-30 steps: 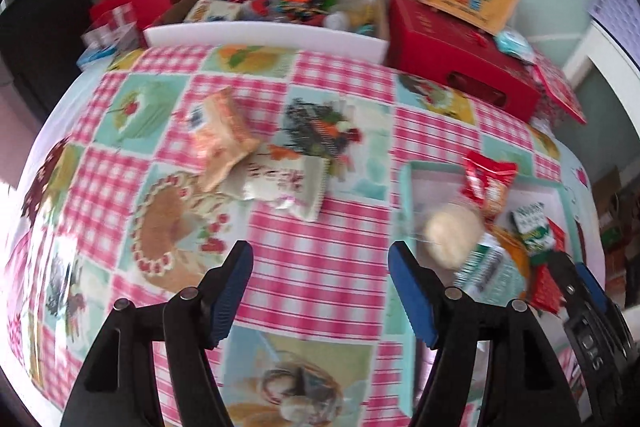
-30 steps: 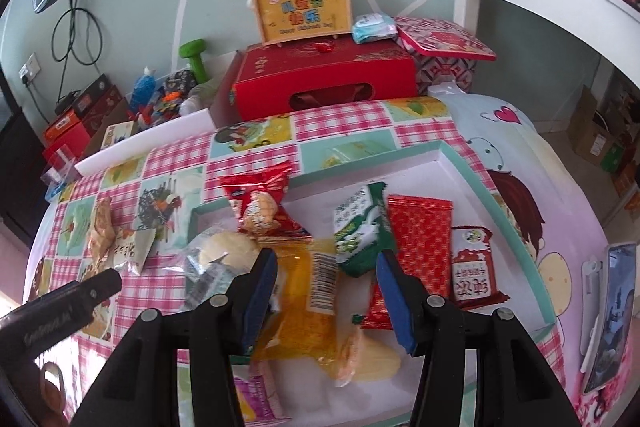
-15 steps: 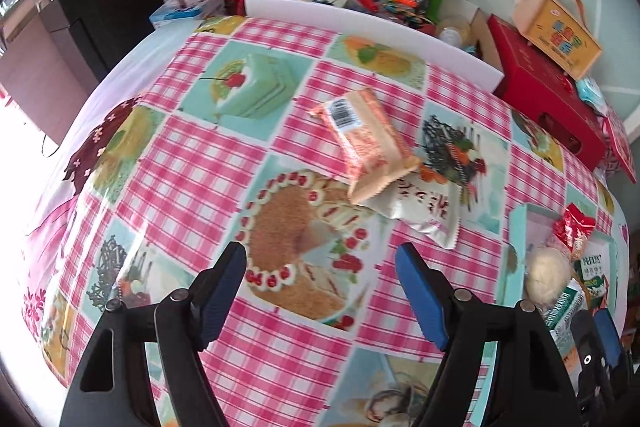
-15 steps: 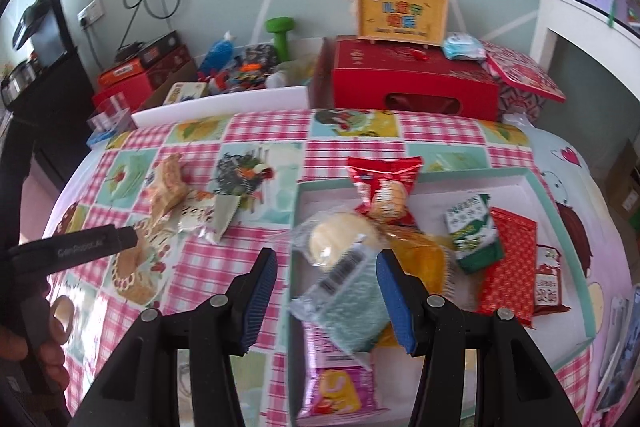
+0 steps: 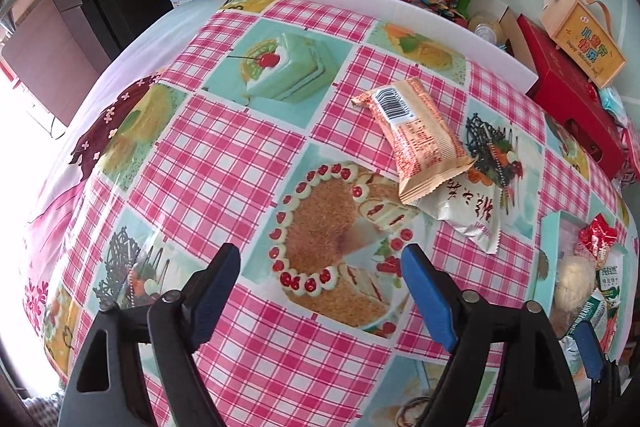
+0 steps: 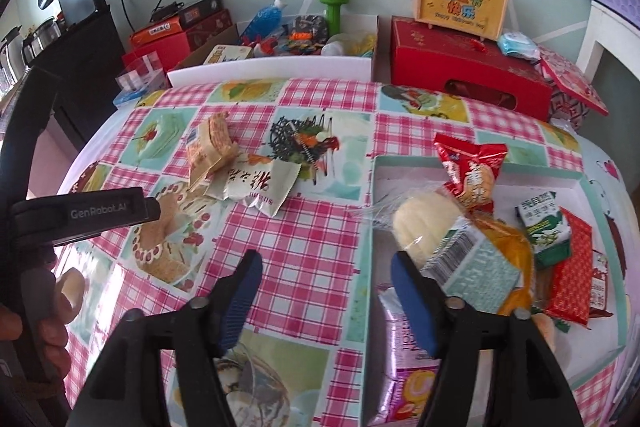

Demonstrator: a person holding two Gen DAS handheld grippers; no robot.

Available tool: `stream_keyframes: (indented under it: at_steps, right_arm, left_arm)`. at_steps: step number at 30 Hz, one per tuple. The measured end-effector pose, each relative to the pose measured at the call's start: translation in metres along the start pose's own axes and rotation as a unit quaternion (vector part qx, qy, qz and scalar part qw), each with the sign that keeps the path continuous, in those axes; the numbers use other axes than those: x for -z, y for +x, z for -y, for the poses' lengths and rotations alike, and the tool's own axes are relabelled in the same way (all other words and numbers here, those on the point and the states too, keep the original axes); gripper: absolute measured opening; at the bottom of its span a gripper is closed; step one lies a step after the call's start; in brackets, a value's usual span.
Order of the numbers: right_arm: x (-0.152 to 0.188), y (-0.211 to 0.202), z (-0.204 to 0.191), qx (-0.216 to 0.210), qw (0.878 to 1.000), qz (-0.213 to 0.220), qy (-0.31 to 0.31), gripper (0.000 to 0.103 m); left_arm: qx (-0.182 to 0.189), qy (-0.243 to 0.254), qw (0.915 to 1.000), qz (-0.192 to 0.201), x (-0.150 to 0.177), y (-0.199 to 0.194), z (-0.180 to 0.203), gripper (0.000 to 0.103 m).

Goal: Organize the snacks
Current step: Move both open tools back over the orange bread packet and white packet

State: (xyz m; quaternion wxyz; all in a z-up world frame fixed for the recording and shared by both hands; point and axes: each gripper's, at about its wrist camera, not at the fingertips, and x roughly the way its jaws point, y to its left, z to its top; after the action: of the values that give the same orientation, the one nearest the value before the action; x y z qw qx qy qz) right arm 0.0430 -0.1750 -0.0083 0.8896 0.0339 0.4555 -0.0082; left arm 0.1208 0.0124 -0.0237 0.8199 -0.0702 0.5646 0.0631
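Note:
An orange snack packet [image 5: 420, 135] lies on the checked tablecloth, its lower end overlapping a white packet with red script [image 5: 468, 211]. My left gripper [image 5: 320, 267] hovers short of both, over the printed cake, jaws opening and empty. The two packets also show far left in the right wrist view: orange packet [image 6: 210, 151], white packet [image 6: 260, 187]. My right gripper [image 6: 326, 271] hangs over the left rim of the teal tray [image 6: 370, 227], jaws opening with nothing between them. The tray holds several snacks, among them a red packet [image 6: 470, 171] and a round bun in clear wrap [image 6: 424, 223].
A white foam board [image 6: 272, 69] edges the table's far side, with a cluttered cardboard box and a green dumbbell [image 6: 333, 7] behind. A red gift box [image 6: 468, 67] carries a yellow case [image 6: 460, 5]. A hand grips the left tool's handle [image 6: 44, 291].
Both grippers swung left, away from the tray. The left one now faces the orange and white packets; the right sits over the tray's left rim. Both jaws stand wider than before.

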Motion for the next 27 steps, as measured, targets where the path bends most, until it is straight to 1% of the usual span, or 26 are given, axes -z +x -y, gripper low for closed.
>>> stream_keyframes:
  at_steps: [1,3,6,8,10,11,16,21,24,27]
  right_arm:
    - [0.000,0.002,-0.001,0.000,1.000,-0.001,-0.002,0.072]
    - [0.001,0.004,-0.003,-0.001,1.000,-0.002,-0.005,0.072]
    - [0.001,0.008,-0.003,-0.009,1.000,-0.002,-0.003,0.084]
    - [0.001,0.009,-0.003,-0.016,1.000,-0.001,-0.001,0.089]
    - [0.001,0.009,-0.004,-0.022,1.000,0.004,-0.002,0.100]
    - [0.000,0.008,-0.005,-0.024,1.000,0.007,-0.003,0.102]
    - [-0.002,0.003,-0.003,-0.025,0.999,0.022,0.003,0.103]
    - [-0.005,-0.003,0.003,-0.038,0.999,0.032,0.021,0.103]
    - [-0.007,-0.008,0.003,-0.059,0.997,0.044,0.029,0.103]
    - [-0.011,-0.014,-0.002,-0.061,0.996,0.061,0.021,0.103]
  left_arm:
    - [-0.004,0.000,1.0000,-0.002,0.000,0.002,-0.001,0.094]
    - [-0.007,-0.001,1.0000,-0.004,-0.001,0.006,-0.001,0.094]
    - [-0.008,-0.006,0.9999,-0.009,-0.001,0.009,-0.003,0.094]
    - [-0.010,-0.009,0.9999,-0.008,-0.001,0.011,-0.004,0.094]
    - [-0.014,-0.011,0.9998,-0.008,-0.001,0.012,-0.005,0.094]
    - [-0.015,-0.013,0.9998,-0.008,-0.002,0.013,-0.006,0.095]
    - [-0.015,-0.014,0.9997,-0.009,-0.003,0.014,-0.008,0.095]
    - [-0.014,-0.004,0.9999,-0.002,-0.006,0.011,-0.006,0.095]
    - [-0.009,0.004,0.9999,0.004,-0.009,0.008,-0.005,0.095]
    - [-0.003,0.009,0.9999,0.014,-0.014,0.002,-0.006,0.095]
